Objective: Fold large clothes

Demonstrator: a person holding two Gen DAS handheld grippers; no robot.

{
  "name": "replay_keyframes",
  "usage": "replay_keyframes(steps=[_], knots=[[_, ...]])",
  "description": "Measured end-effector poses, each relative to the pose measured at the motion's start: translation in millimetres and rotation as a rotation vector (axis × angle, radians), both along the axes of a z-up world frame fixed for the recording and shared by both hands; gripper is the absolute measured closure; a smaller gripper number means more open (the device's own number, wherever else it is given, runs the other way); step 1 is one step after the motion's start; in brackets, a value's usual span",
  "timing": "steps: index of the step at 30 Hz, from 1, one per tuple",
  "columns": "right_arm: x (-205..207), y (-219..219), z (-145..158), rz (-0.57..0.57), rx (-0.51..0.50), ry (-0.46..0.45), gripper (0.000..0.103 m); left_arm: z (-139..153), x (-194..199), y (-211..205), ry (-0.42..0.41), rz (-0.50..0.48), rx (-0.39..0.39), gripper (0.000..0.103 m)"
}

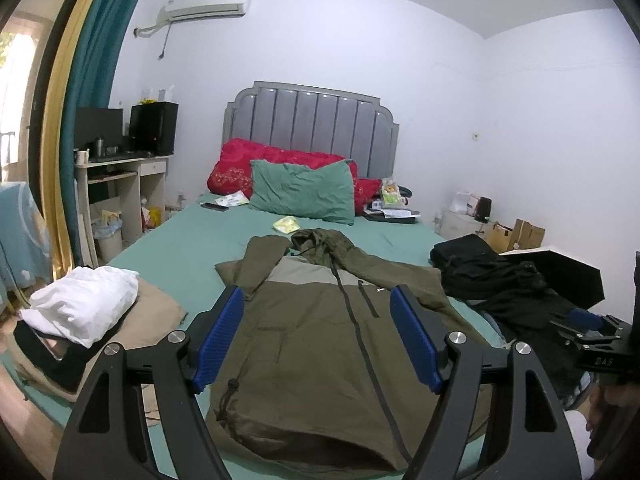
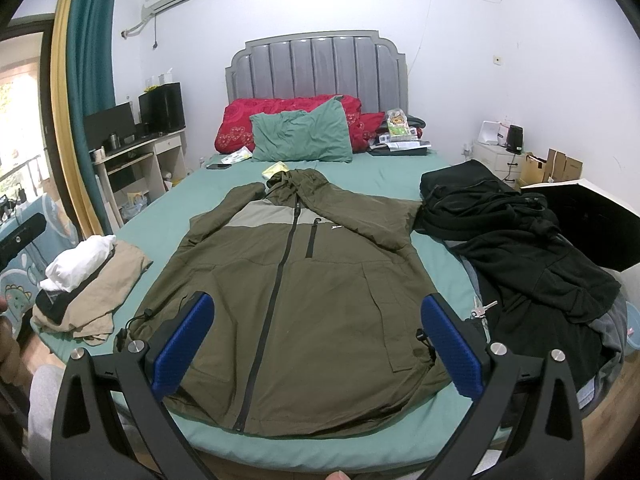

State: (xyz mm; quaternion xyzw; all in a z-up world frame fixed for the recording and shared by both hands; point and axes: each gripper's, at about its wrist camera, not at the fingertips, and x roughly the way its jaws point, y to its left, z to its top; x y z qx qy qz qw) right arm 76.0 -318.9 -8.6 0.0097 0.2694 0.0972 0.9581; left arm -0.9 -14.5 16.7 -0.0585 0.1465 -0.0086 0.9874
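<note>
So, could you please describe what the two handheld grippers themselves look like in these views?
Both look alike: the left gripper and the right gripper each have two black angular arms with triangular cut-outs and round silver pivot bolts. The fingers carry bright blue pads with a fine ribbed texture. The right gripper's black body, seen from the left wrist view, bears small pale lettering. No cables are visible.

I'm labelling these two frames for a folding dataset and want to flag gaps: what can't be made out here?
- Olive jacket: its hem and lower corners sit behind the open right gripper in the right wrist view, and behind the open left gripper in the left wrist view.
- Jacket chest logo: too small to read.
- Black clothes pile: how many garments it holds is unclear; dark folds merge.
- Folded stack: lower layers covered by the white top piece.
</note>
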Motion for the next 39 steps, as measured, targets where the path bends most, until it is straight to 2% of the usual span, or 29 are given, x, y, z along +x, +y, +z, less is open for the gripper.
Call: replay_keyframes(steps=[12, 16, 19, 29, 36, 39], knots=[[8.9, -5.4, 4.4, -0.005, -0.006, 0.01, 0.001, 1.2, 4.3, -1.6, 0.007, -0.023, -0.035, 0.025], [22.2, -4.0, -3.9, -0.003, -0.012, 0.026, 0.001, -6.0, 25.0, -1.8, 0.04, -0.069, -0.041, 0.025], [36.5, 0.7, -14.4, 0.004, -0.023, 0.047, 0.001, -16.0, 49.7, -1.1, 0.079, -0.081, -0.008, 0.025], [141.7, 7.4, -60.5, 0.005, -0.055, 0.147, 0.001, -67.2, 170.6, 42.1, 0.198, -0.057, -0.009, 0.025], [250.4, 19.8, -94.3, 0.0, -0.087, 0.17, 0.002, -110.0, 272.9, 82.7, 0.243, -0.044, -0.016, 0.025], [303.0, 33.6, -110.6, 0.036, -0.118, 0.181, 0.013, -131.3, 309.4, 105.7, 0.26, -0.003, -0.048, 0.025]])
